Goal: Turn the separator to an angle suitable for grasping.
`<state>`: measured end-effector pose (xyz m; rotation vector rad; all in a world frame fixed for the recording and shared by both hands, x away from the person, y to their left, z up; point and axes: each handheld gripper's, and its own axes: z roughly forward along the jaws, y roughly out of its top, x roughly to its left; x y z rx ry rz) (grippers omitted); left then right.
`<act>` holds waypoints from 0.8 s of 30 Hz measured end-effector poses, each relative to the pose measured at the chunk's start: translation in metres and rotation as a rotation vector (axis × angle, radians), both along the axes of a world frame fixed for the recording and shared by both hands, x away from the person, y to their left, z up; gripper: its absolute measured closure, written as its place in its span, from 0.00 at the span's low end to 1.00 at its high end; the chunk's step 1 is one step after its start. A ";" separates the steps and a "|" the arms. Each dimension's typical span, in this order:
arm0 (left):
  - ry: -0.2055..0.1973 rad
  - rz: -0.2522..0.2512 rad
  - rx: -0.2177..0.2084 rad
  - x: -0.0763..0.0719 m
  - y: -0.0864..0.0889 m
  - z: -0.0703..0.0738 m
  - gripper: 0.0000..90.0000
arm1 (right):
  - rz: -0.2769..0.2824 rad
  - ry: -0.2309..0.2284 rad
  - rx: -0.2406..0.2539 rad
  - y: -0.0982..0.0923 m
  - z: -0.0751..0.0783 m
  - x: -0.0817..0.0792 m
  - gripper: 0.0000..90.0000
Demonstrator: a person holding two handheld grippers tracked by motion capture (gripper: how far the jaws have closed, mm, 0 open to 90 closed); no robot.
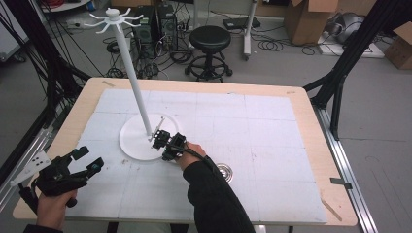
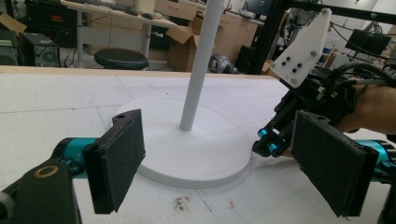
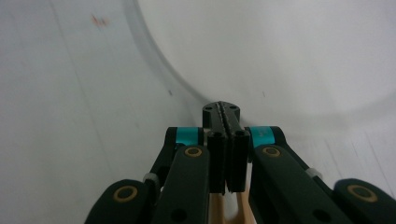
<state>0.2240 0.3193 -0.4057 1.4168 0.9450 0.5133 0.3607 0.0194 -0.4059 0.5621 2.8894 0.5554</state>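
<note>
A white stand rises from a round base (image 1: 135,140) as a thin pole (image 1: 135,82) with a ring of hooks (image 1: 114,19) on top. My right gripper (image 1: 158,141) is shut at the base's right-hand rim, its tips pressed together over the base (image 3: 289,46) edge with nothing seen between them (image 3: 226,109). My left gripper (image 1: 90,158) is held low at the table's front left, open wide and empty. In the left gripper view its jaws (image 2: 217,154) frame the base (image 2: 196,156), the pole (image 2: 201,60) and the right gripper (image 2: 269,144).
A white sheet (image 1: 272,145) covers the wooden table (image 1: 311,107). A small round silvery object (image 1: 224,171) lies right of my right forearm. Beyond the far edge stand a black stool (image 1: 210,41), cables and boxes. Black frame struts flank the table.
</note>
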 end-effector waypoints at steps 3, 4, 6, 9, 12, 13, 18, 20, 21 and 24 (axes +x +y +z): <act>0.000 -0.002 0.004 0.000 -0.001 0.000 0.20 | -0.002 0.013 -0.008 -0.007 0.002 -0.003 0.99; -0.001 -0.003 0.006 0.000 -0.002 0.000 0.20 | 0.000 0.015 -0.009 -0.009 0.002 -0.003 0.99; -0.001 -0.002 0.007 0.000 -0.002 0.000 0.20 | -0.009 0.014 -0.040 -0.017 0.003 -0.005 0.99; 0.000 0.000 0.007 0.000 -0.001 0.000 0.20 | -0.019 0.015 -0.033 -0.027 0.003 -0.005 0.99; 0.001 0.000 0.008 0.000 -0.001 0.000 0.20 | -0.046 0.031 -0.011 -0.043 0.002 -0.006 0.99; 0.001 0.002 0.008 0.000 -0.001 0.000 0.20 | -0.079 0.035 -0.001 -0.055 0.001 -0.008 0.99; 0.003 -0.001 0.013 0.000 -0.003 0.000 0.20 | -0.126 0.046 0.062 -0.088 -0.001 -0.014 0.99; 0.004 -0.002 0.017 0.000 -0.003 0.000 0.20 | -0.136 0.038 0.092 -0.095 0.001 -0.016 0.99; 0.004 -0.002 0.015 0.000 -0.003 0.000 0.20 | -0.141 0.018 0.128 -0.102 0.002 -0.019 0.99; 0.004 -0.002 0.016 0.000 -0.003 0.000 0.20 | -0.181 -0.059 0.244 -0.126 0.008 -0.031 0.81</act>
